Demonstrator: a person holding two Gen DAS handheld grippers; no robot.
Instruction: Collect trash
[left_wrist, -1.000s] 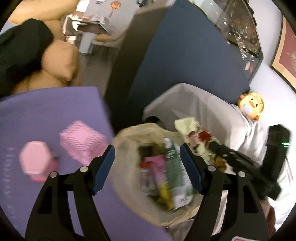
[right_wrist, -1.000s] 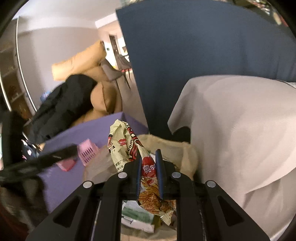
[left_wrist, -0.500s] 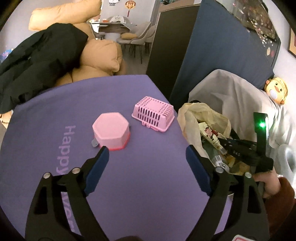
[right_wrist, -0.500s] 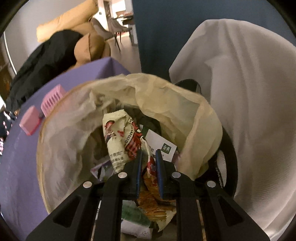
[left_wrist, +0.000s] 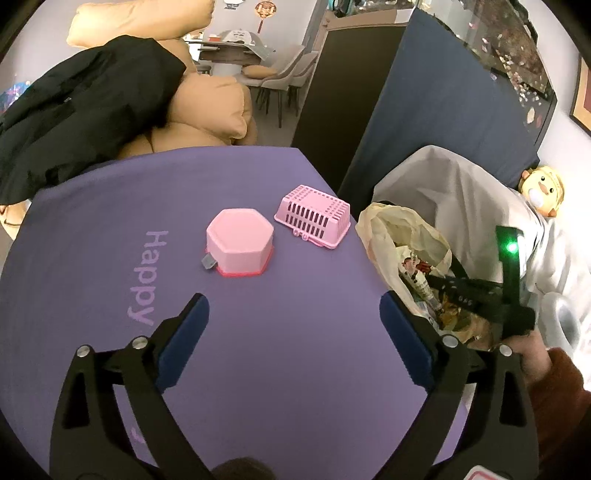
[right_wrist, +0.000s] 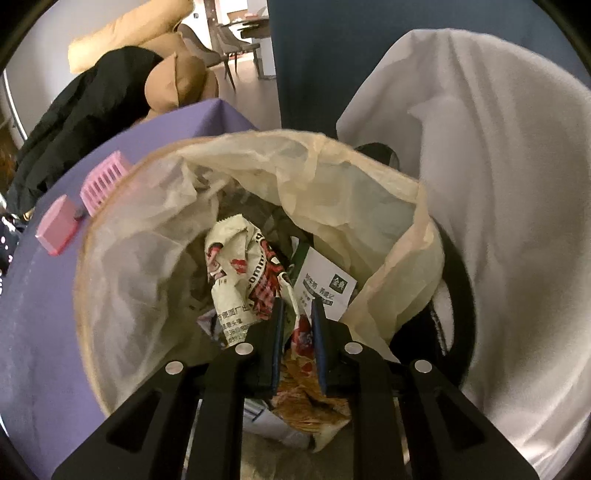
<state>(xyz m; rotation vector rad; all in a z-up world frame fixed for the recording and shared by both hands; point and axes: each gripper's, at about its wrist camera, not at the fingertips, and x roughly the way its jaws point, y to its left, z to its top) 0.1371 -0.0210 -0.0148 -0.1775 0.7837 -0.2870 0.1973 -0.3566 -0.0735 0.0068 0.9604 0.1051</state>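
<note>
Right gripper (right_wrist: 297, 321), jaws narrowed onto a crumpled snack wrapper (right_wrist: 243, 273), hangs inside the lined trash bin (right_wrist: 369, 166) so the wrapper drops cleanly; left gripper (left_wrist: 293, 328), spread wide and empty, hovers over the purple table (left_wrist: 92, 258), bin at 3 o'clock.

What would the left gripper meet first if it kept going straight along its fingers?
Probably the purple tablecloth itself: the open left gripper points at bare cloth short of the pink hexagonal box. On a shallower line it might reach that box first; depth is unclear.
</note>
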